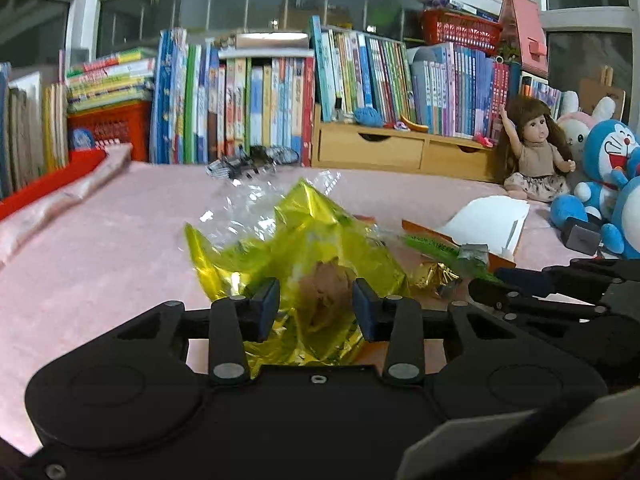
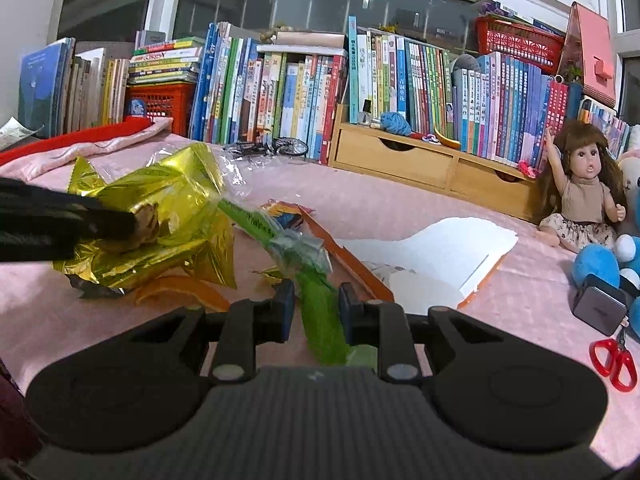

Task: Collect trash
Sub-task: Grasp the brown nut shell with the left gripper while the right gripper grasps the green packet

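A crumpled gold foil wrapper (image 1: pixel 312 216) (image 2: pixel 172 192) with a brown lump in it lies on the pink cloth (image 1: pixel 100 248). My left gripper (image 1: pixel 316 308) has both pads against it; the right wrist view shows this gripper (image 2: pixel 132 220) coming in from the left onto the lump. A long green wrapper (image 2: pixel 320 316) (image 1: pixel 432 246) runs between the fingers of my right gripper (image 2: pixel 316 308). There is a small gap at the left pad, so the jaws stand open around it. Clear plastic film (image 1: pixel 240 200) sits behind the gold foil.
A white sheet of paper (image 2: pixel 432 256), an orange card strip (image 2: pixel 352 268) and orange peel (image 2: pixel 188 292) lie nearby. Red scissors (image 2: pixel 614 360), a grey box (image 2: pixel 598 308), a doll (image 2: pixel 580 200) and blue plush toys (image 1: pixel 608 160) are at the right. Books and a wooden drawer unit (image 2: pixel 400 156) line the back.
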A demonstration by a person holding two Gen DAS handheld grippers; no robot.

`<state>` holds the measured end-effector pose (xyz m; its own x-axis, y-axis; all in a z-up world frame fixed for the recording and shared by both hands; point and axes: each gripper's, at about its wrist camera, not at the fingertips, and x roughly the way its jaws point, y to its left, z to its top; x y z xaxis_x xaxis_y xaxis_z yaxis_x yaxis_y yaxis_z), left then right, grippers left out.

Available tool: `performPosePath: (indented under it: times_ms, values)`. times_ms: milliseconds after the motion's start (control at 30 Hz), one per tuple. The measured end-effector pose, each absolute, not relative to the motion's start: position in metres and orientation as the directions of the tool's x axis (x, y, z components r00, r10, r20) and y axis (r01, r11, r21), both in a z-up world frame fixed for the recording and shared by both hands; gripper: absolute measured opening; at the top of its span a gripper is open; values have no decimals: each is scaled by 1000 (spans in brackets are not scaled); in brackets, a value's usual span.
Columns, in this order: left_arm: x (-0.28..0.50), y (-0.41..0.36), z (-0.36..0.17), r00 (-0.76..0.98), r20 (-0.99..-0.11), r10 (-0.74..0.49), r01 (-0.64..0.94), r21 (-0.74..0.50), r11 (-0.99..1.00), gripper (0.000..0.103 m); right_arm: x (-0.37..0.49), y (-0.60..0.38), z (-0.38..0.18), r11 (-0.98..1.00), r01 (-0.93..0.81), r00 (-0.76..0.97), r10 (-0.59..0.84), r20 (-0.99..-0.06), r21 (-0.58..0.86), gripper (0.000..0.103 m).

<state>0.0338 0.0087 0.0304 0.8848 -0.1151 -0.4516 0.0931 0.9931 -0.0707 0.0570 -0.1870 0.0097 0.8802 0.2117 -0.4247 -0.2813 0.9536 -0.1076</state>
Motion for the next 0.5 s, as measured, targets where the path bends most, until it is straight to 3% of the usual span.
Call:
performPosePath:
  times_ms: [33, 133, 167, 233, 267, 300, 333, 500]
  values:
    - [37, 9, 27, 882, -457, -117, 92, -76, 993, 38, 57, -187, 10, 952, -287, 880, 219, -421, -106, 47]
    - [48, 8, 22, 877, -466, -119, 90, -83, 992, 37, 58, -186, 11, 949, -298, 878, 230, -419, -104, 48]
    - [50, 7, 21, 878, -465, -116, 86, -85, 993, 29, 59, -185, 10, 948, -301, 876, 232, -422, -103, 48]
    - [52, 7, 21, 880, -461, -110, 77, -89, 993, 26, 61, -184, 9, 947, -307, 871, 239, -430, -95, 47]
    - [51, 6, 23, 881, -460, -113, 79, -91, 993, 24, 61, -183, 9, 947, -307, 870, 241, -430, -91, 44]
    - [50, 7, 25, 882, -457, -117, 82, -94, 992, 24, 60, -183, 9, 947, -308, 870, 243, -429, -88, 28]
    - [47, 7, 27, 884, -453, -119, 85, -97, 992, 23, 59, -183, 9, 948, -307, 871, 243, -427, -88, 20]
    - [33, 6, 37, 894, -433, -117, 83, -96, 992, 22, 50, -184, 15, 947, -314, 876, 259, -407, -72, 17]
